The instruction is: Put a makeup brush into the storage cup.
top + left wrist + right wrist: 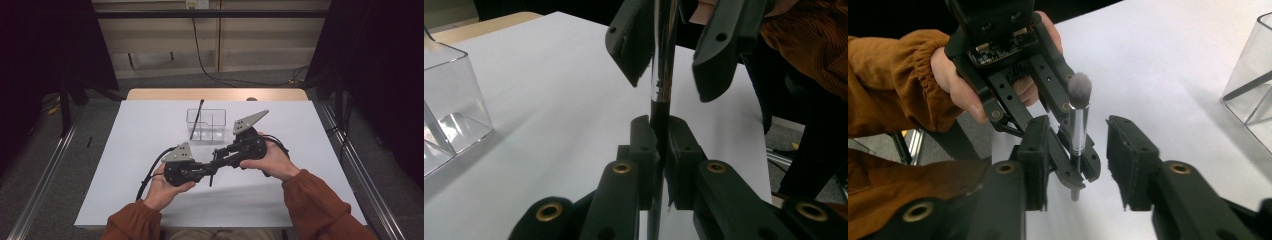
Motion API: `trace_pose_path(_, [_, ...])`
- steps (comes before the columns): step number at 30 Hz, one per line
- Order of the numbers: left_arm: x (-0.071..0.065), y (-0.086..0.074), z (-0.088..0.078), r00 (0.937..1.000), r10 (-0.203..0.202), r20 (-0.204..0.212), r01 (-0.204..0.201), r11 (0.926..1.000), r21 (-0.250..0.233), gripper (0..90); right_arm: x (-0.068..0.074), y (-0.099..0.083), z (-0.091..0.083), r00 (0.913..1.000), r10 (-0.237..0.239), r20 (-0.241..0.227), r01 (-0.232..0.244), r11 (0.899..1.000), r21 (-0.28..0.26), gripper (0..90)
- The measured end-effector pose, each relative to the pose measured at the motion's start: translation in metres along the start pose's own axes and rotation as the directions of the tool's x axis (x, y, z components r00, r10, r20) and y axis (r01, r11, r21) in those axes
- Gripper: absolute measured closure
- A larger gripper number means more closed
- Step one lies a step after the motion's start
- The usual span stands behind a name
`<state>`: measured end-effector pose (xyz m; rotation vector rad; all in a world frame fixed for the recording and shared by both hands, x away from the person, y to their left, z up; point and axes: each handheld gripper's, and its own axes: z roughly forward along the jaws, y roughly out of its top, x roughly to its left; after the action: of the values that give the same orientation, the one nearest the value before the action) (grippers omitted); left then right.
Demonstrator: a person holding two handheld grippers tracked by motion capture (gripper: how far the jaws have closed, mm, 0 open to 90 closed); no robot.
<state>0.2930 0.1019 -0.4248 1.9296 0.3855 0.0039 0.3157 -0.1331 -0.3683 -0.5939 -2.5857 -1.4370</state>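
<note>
Brush [1077, 131] is the landmark here: a small makeup brush with a silver ferrule, a dark handle and a grey bristle tuft, held upright above the white table [150, 190], near its front half. Nearest the person, the left gripper [209, 170] is clamped on the brush's dark handle; in the left gripper view its jaws press the handle from both sides just below the ferrule. Just beyond the brush on its other side, the right gripper [218, 158] faces the left one, and its jaws stand apart on either side of the brush, not pressing it; the brush's ferrule rises between them in the left gripper view. Both hands wear rust-orange sleeves [320, 205]. Farther back from the brush, well apart, a clear plastic organiser [206, 125] sits on the table, with a thin dark stick [197, 118] leaning out of its left compartment.
</note>
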Motion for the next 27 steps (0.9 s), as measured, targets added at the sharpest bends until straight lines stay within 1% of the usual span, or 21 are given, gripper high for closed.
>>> trace_pose_path(1, [0.0, 0.0, 0.0, 1.0, 0.001, 0.0, -0.001, 1.0, 0.001, 84.0, 0.0, -0.001, -0.001, 1.0, 0.003, 0.005, -0.003, 1.0, -0.001, 56.9])
trace_pose_path(2, [0.0, 0.0, 0.0, 1.0, -0.002, 0.0, 0.002, 1.0, 0.002, 84.0, 0.0, -0.002, -0.001, 0.9998, 0.007, 0.021, -0.007, 1.0, -0.007, 52.9])
trace_pose_path(4, [0.001, 0.0, -0.001, 0.9999, -0.011, 0.002, 0.011, 0.9999, -0.007, 84.0, 0.0, -0.003, -0.002, 0.9996, 0.01, 0.028, -0.009, 1.0, -0.022, 50.3])
trace_pose_path(7, [0.001, -0.001, -0.002, 1.0, -0.008, 0.0, 0.008, 1.0, -0.005, 84.0, -0.001, -0.006, -0.003, 0.999, 0.014, 0.041, -0.012, 0.999, -0.046, 43.9])
trace_pose_path(8, [0.001, -0.001, -0.002, 0.9999, -0.012, -0.002, 0.012, 0.9999, -0.002, 84.0, -0.001, -0.007, -0.003, 0.9989, 0.017, 0.045, -0.014, 0.999, -0.053, 40.9])
trace_pose_path(9, [0.002, -0.002, -0.003, 0.9999, -0.01, -0.003, 0.01, 0.9999, -0.002, 84.0, -0.001, -0.008, -0.003, 0.9985, 0.017, 0.052, -0.014, 0.999, -0.052, 38.1])
trace_pose_path(11, [0.002, -0.003, -0.003, 0.9998, -0.018, -0.006, 0.018, 0.9998, 0.0, 84.0, -0.001, -0.008, -0.003, 0.9969, 0.023, 0.076, -0.019, 0.998, -0.056, 27.4])
trace_pose_path(13, [0.002, -0.004, -0.004, 0.9998, -0.017, -0.009, 0.017, 0.9999, 0.0, 84.0, -0.001, -0.009, -0.004, 0.9957, 0.028, 0.088, -0.023, 0.998, -0.058, 24.9])
trace_pose_path(15, [0.003, -0.004, -0.006, 0.9998, -0.012, -0.015, 0.012, 0.9999, 0.001, 84.0, -0.001, -0.01, -0.004, 0.9948, 0.034, 0.096, -0.027, 0.997, -0.071, 20.1])
trace_pose_path(17, [0.003, -0.003, -0.007, 0.9996, -0.015, -0.022, 0.015, 0.9999, -0.002, 84.0, -0.003, -0.013, -0.004, 0.9932, 0.046, 0.107, -0.04, 0.997, -0.063, 12.5])
trace_pose_path(18, [0.004, -0.003, -0.008, 0.9997, -0.012, -0.024, 0.012, 0.9999, -0.004, 84.0, -0.003, -0.014, -0.004, 0.9916, 0.053, 0.118, -0.046, 0.997, -0.061, 10.3])
trace_pose_path(19, [0.005, -0.003, -0.009, 0.9995, -0.017, -0.027, 0.017, 0.9998, -0.008, 84.0, -0.003, -0.016, -0.004, 0.9898, 0.062, 0.128, -0.055, 0.996, -0.064, 9.1])
trace_pose_path(23, [0.006, -0.003, -0.011, 0.9994, -0.013, -0.033, 0.013, 0.9998, -0.012, 84.0, -0.004, -0.021, -0.005, 0.9833, 0.064, 0.17, -0.053, 0.996, -0.065, 2.7])
trace_pose_path(25, [0.006, -0.002, -0.013, 0.9992, -0.018, -0.036, 0.018, 0.9998, -0.011, 84.0, -0.004, -0.022, -0.006, 0.9792, 0.059, 0.194, -0.046, 0.997, -0.068, 2.3])
trace_pose_path(27, [0.006, -0.002, -0.014, 0.9991, -0.022, -0.036, 0.021, 0.9996, -0.018, 84.0, -0.005, -0.023, -0.008, 0.9774, 0.061, 0.202, -0.047, 0.996, -0.075, 2.0])
